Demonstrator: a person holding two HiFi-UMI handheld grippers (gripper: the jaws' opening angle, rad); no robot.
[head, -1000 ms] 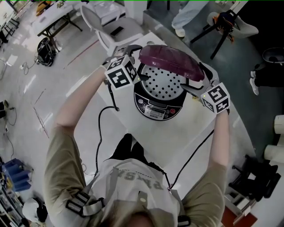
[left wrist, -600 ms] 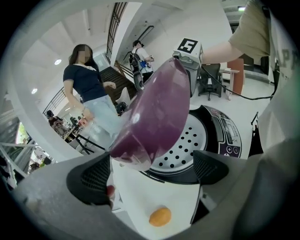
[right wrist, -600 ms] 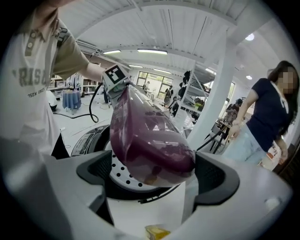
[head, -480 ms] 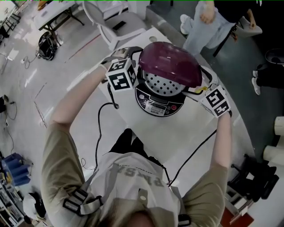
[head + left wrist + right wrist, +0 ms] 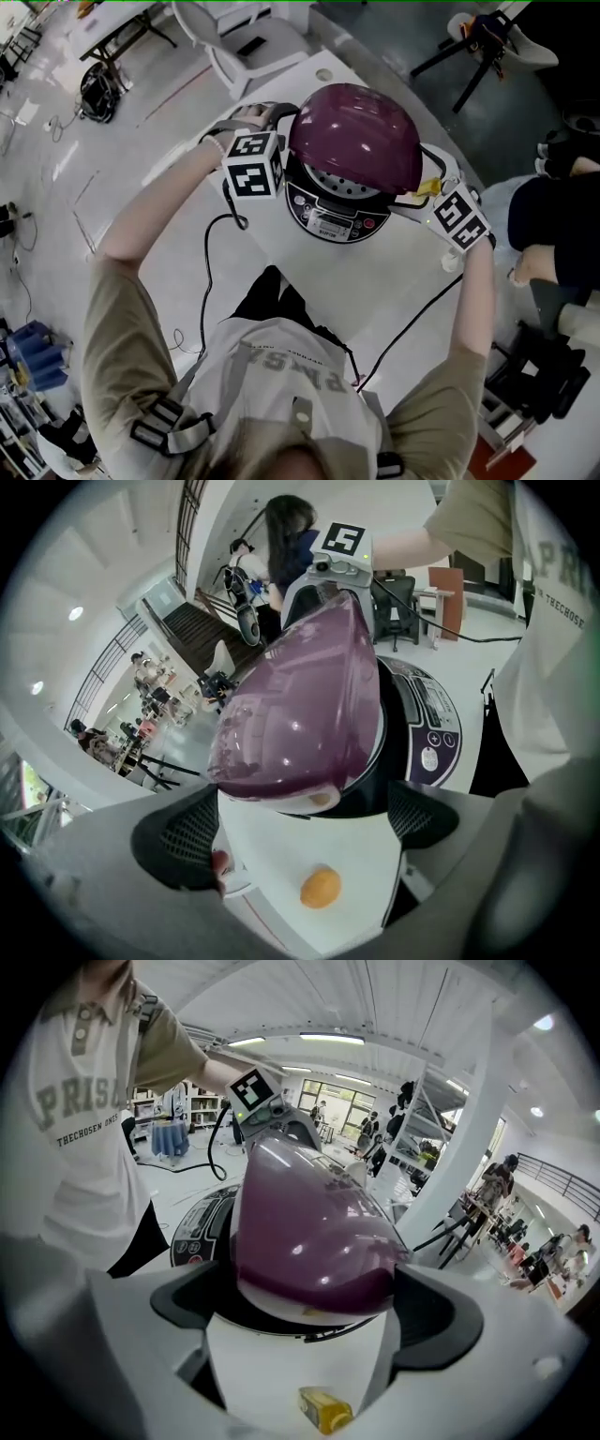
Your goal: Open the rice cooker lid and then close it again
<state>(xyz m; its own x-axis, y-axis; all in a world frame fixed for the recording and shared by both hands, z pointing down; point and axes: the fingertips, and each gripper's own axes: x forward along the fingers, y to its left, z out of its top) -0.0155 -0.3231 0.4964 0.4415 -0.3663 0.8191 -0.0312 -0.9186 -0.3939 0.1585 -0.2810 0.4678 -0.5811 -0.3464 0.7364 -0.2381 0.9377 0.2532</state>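
Observation:
The rice cooker [image 5: 335,223] stands on a white table [image 5: 375,291]. Its purple lid [image 5: 354,136] is lowered most of the way and still ajar at the front. My left gripper [image 5: 287,157] is at the lid's left side and my right gripper [image 5: 418,192] at its right side. In the left gripper view the lid [image 5: 300,705] runs between the jaws of my left gripper [image 5: 300,822], which stand wide and do not press on it. My right gripper [image 5: 314,1307] straddles the lid's rim [image 5: 309,1232]; its jaws have just been opening and stand clear of it.
A small yellow object [image 5: 427,187] lies on the table by the cooker's right side, and an orange one [image 5: 320,889] shows under the left jaws. Black cables [image 5: 211,272] hang off the table's near edge. A white chair [image 5: 253,47] stands behind the table and a person [image 5: 553,225] sits at the right.
The lid has swung down from standing open to nearly covering the perforated inner plate. Both grippers sank with it along its sides.

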